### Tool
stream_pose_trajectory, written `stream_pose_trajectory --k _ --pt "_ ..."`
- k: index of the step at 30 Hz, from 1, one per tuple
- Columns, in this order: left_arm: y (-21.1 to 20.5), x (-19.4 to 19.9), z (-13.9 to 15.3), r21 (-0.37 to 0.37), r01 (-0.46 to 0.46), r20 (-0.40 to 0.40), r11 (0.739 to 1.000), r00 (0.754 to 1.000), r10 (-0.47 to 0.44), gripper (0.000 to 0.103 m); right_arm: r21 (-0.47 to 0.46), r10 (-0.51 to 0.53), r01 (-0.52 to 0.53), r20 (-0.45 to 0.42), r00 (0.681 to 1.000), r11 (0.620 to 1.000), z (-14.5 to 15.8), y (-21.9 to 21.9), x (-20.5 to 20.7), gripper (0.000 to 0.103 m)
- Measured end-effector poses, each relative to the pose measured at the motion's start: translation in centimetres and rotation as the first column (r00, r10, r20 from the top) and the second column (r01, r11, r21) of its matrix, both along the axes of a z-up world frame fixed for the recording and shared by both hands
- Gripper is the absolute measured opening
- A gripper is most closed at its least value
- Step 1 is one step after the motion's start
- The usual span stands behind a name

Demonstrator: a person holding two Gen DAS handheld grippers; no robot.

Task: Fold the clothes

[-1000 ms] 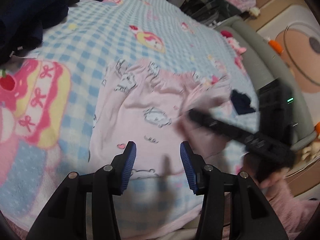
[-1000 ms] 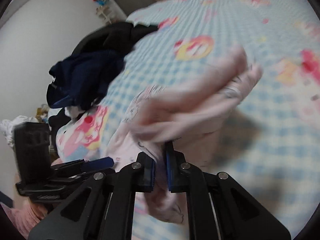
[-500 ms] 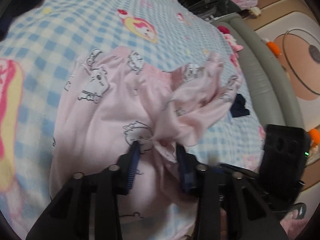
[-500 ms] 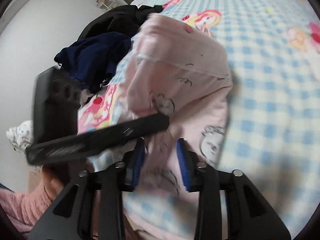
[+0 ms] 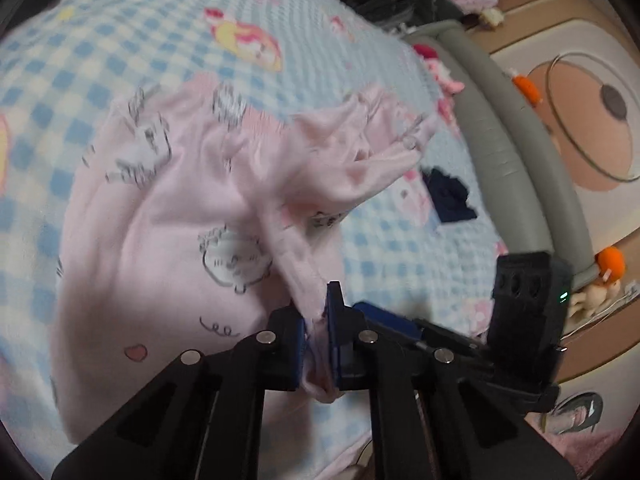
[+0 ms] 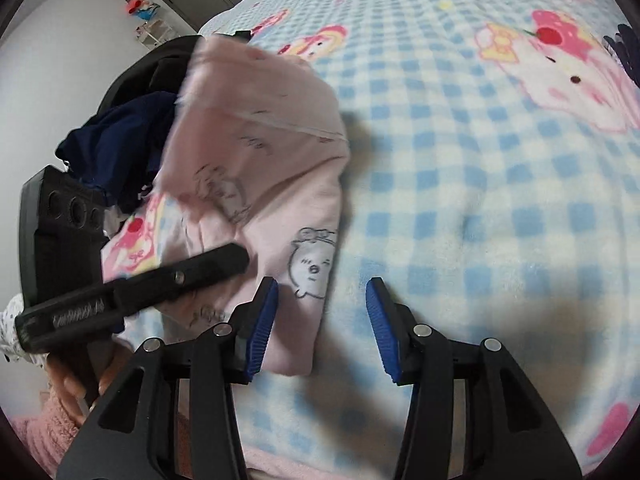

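Pink pajama pants with cartoon prints lie on a blue checked blanket. My left gripper is shut on a bunched fold of the pants and lifts it off the rest. My right gripper is open over the blanket at the pants' near edge, holding nothing. The left gripper shows at the left of the right wrist view. The right gripper's body shows low right in the left wrist view.
A pile of dark blue and black clothes sits at the blanket's far left. A small dark garment lies to the right near a grey padded edge. Cartoon-printed blanket stretches to the right.
My right gripper opened, let go of the pink pants and drew back. My left gripper closed on the same fold of the pants and now holds it.
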State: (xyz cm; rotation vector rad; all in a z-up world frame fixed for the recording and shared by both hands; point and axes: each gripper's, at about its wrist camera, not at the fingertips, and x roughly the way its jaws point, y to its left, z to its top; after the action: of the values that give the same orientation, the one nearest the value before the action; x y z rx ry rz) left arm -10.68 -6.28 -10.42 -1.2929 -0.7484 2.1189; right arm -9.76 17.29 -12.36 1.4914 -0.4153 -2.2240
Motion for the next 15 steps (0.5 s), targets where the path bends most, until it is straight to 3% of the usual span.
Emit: stream_pose_trajectory --k 3,5,10,13,15 --pt "-2.0 -0.2 2.6 -0.003 -0.051 -0.064 0.999 0.997 0.05 0.009 -0.023 0.037 -0.037 -0.034 0.999 0.999 1.6 -0.4 0.1 0.052" --pt "-3.9 0.3 3.3 -0.017 -0.11 -0.077 0.994 0.991 0.109 0.009 -0.027 0.087 -0.089 -0.064 0.994 0.996 2.7 -1.4 -0.1 0.062" --pt "-8.2 1.2 0.5 -0.025 -0.181 0.005 0.983 0.983 0.181 0.009 0.052 0.215 -0.211 -0.097 0.972 0.976 3.4 -6.4 -1.3 0.062" --pt "-8.8 1.0 -2.0 -0.061 -0.195 0.07 0.979 0.977 0.199 0.009 0.1 0.215 -0.209 -0.061 0.975 0.973 2.0 -7.7 -2.4 0.062" --pt "-8.9 1.1 -2.5 -0.041 -0.197 0.084 0.979 0.976 0.2 0.009 0.11 0.21 -0.206 -0.026 0.977 0.972 1.2 -8.2 -2.5 0.063"
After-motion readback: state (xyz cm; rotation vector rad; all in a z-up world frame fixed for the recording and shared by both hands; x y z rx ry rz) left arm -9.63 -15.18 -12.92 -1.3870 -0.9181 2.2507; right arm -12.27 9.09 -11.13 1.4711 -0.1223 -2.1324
